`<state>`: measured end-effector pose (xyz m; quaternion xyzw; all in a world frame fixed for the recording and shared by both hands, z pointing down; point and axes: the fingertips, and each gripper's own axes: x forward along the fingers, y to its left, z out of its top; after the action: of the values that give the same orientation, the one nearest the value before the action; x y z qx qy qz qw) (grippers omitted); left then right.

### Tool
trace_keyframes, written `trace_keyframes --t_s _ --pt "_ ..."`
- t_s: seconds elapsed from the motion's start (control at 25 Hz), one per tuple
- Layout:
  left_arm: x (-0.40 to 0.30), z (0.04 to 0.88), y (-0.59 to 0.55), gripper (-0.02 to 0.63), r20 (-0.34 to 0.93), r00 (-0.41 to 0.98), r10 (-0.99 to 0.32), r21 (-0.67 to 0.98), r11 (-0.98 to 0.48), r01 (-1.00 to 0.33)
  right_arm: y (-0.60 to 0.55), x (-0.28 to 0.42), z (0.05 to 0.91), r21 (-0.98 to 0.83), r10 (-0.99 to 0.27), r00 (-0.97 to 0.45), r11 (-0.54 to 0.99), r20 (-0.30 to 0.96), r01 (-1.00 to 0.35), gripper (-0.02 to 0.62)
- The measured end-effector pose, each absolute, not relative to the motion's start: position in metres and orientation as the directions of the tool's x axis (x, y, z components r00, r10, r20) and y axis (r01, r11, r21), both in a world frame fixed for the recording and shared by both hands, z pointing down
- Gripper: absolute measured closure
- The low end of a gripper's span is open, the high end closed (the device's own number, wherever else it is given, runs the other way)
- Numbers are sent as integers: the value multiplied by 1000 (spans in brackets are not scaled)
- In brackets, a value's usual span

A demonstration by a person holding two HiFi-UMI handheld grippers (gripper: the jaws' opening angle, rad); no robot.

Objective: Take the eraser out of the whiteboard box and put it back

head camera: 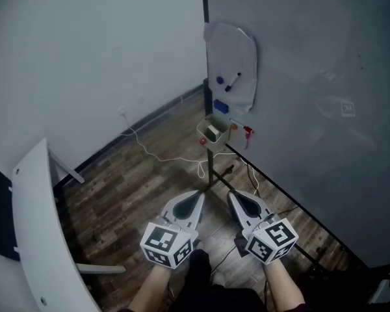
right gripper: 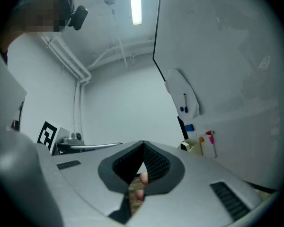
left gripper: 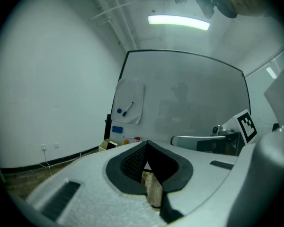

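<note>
A small open whiteboard box (head camera: 211, 133) hangs at the lower left corner of the whiteboard (head camera: 312, 96), with a dark object inside it. Whether that object is the eraser I cannot tell. A blue block (head camera: 221, 106) clings to the board just above the box. In the left gripper view, box (left gripper: 105, 145) and blue block (left gripper: 117, 129) are far ahead. The right gripper view has the box (right gripper: 191, 146) at its right. My left gripper (head camera: 199, 195) and right gripper (head camera: 232, 196) hang side by side over the floor, well short of the box, both shut and empty.
A white sheet (head camera: 233, 64) with a marker and a blue magnet is stuck on the board. Red pens (head camera: 247, 134) sit beside the box. The board's stand pole (head camera: 210, 171) and white cables (head camera: 169, 158) are on the wood floor. A white curved tabletop (head camera: 49, 239) is at the left.
</note>
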<state>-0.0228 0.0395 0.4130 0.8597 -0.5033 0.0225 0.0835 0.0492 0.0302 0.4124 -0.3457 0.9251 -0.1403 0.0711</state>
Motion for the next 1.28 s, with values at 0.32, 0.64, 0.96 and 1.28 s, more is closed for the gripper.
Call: trace_keyframes --t_s 0.32,0.64,0.96,1.28 --pt "-38 425 -16 600 129 507 -853 146 -489 -860 -20 33 423 -303 -674 -739 708 -16 -639 592" --pt "-50 436 -62 600 139 530 -837 160 -509 -846 -66 14 432 -300 -691 -723 689 4 -660 592" --pt "-68 442 -106 600 155 561 -813 162 -539 -827 -110 -4 434 -280 -722 -690 655 40 -702 592" --pt "-88 450 -146 600 179 598 -781 190 -569 -800 -151 -24 441 -266 -752 -652 612 97 -745 592"
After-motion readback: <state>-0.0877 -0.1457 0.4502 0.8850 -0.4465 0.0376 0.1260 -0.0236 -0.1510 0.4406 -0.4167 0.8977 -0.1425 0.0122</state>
